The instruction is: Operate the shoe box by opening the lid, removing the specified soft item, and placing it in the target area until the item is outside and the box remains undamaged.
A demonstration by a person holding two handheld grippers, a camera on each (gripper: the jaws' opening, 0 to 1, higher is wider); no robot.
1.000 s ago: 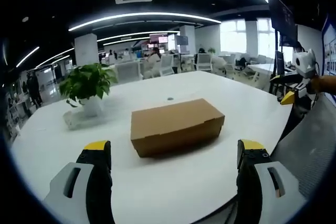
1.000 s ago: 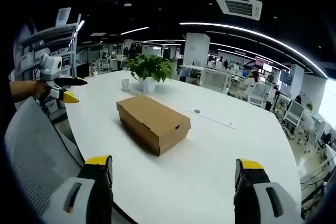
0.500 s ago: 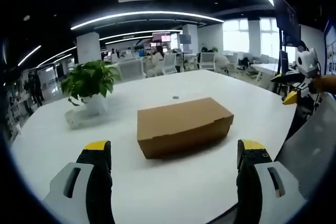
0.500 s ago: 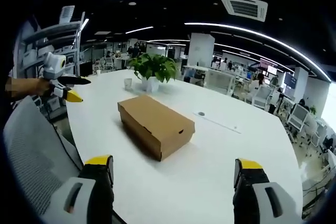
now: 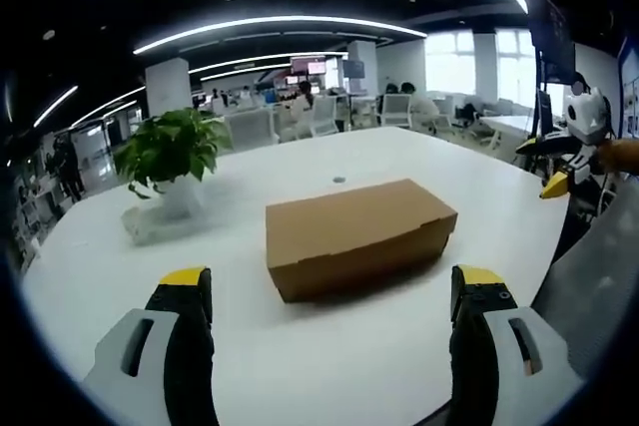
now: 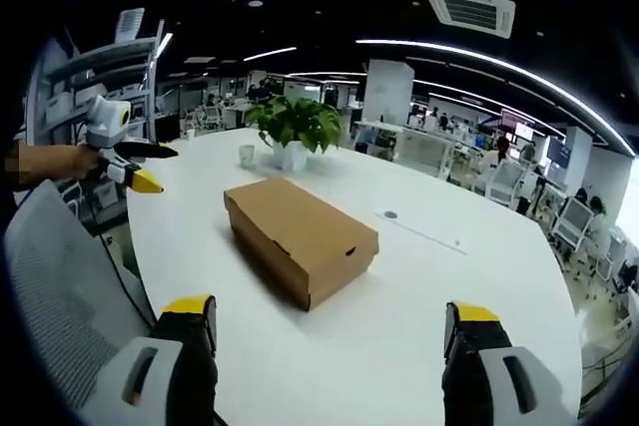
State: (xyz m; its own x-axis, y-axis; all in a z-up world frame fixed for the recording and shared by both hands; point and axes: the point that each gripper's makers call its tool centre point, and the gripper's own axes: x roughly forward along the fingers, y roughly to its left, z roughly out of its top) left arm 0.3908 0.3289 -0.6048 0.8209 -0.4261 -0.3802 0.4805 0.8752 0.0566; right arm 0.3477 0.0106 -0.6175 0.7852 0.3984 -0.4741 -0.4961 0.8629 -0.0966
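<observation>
Shoe box (image 5: pixel 357 236) (image 6: pixel 300 237): brown cardboard, lid shut, lying flat on the white bench (image 5: pixel 300 346) (image 6: pixel 399 326), clear of both tools. Left gripper (image 5: pixel 329 331): jaws spread wide, released, holding nothing, short of the box. Right gripper (image 6: pixel 324 331): jaws likewise spread and empty. A grey mesh chair (image 6: pixel 60 296) stands at the bench edge. Beyond the box, a potted plant (image 5: pixel 168 162) (image 6: pixel 292 130) stands on the bench beside a small cup (image 6: pixel 246 156).
</observation>
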